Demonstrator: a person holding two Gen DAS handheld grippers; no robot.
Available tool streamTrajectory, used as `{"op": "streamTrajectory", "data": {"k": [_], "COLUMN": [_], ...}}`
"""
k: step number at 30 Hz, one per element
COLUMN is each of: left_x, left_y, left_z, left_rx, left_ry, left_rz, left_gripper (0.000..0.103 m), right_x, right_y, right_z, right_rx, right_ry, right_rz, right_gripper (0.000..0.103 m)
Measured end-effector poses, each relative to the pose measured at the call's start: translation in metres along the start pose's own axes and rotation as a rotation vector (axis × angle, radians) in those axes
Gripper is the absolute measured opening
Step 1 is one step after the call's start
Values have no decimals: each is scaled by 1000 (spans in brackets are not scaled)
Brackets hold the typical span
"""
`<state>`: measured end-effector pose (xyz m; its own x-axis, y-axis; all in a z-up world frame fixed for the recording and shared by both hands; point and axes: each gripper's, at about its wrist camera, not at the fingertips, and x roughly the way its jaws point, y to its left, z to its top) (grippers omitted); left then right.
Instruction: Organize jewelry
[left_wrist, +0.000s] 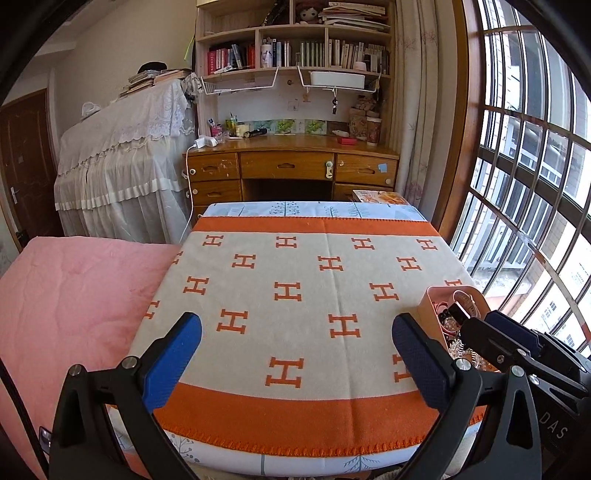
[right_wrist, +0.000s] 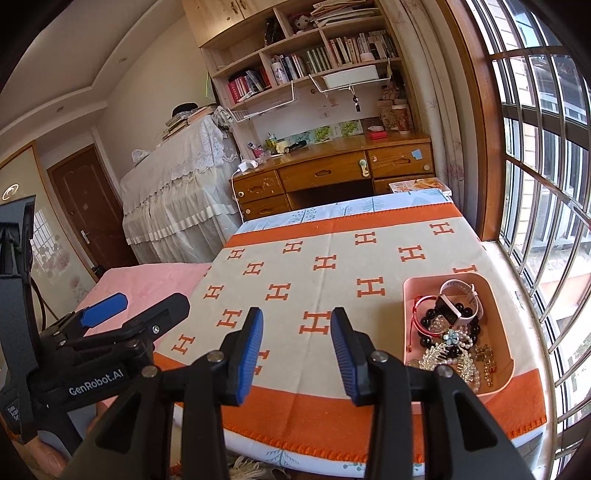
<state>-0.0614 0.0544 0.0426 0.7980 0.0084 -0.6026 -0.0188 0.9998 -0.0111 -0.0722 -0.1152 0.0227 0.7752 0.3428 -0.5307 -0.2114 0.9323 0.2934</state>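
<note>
A pink tray (right_wrist: 498, 384) sits at the right side of the orange-and-cream cloth (right_wrist: 325, 280). It holds a pale pink watch (right_wrist: 461, 295), a black bead bracelet (right_wrist: 432, 317), a red cord bracelet (right_wrist: 419, 314), a silver comb (right_wrist: 443, 354) and several other pieces. My right gripper (right_wrist: 297, 350) hovers open over the cloth's near edge, left of the tray, with nothing between its fingers. My left gripper (left_wrist: 295, 354) stands wide open over the cloth, holding nothing. In the left wrist view the tray (left_wrist: 430, 306) shows at the right, partly hidden by the right gripper's body.
A pink quilt (left_wrist: 74, 295) lies left of the table. Behind stand a wooden desk (left_wrist: 291, 162) with shelves, and a lace-covered piece of furniture (left_wrist: 122, 158). A barred window (right_wrist: 546, 184) runs along the right, close to the tray.
</note>
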Motion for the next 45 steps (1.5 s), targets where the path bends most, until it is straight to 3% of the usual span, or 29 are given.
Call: {"op": "streamTrajectory", "data": {"k": [4,45], "left_x": [-1,1], "left_y": [0,-1], "left_z": [1,-6], "left_rx": [2,8], "left_ry": [-9,-8], "left_rz": [5,19], "left_gripper": [102,102], "right_x": [0,-1], "right_y": [1,3], "right_z": [1,3], "right_rx": [-4,1], "right_ry": [-5,-1], "right_rz": [0,5], "right_gripper": [50,51]}}
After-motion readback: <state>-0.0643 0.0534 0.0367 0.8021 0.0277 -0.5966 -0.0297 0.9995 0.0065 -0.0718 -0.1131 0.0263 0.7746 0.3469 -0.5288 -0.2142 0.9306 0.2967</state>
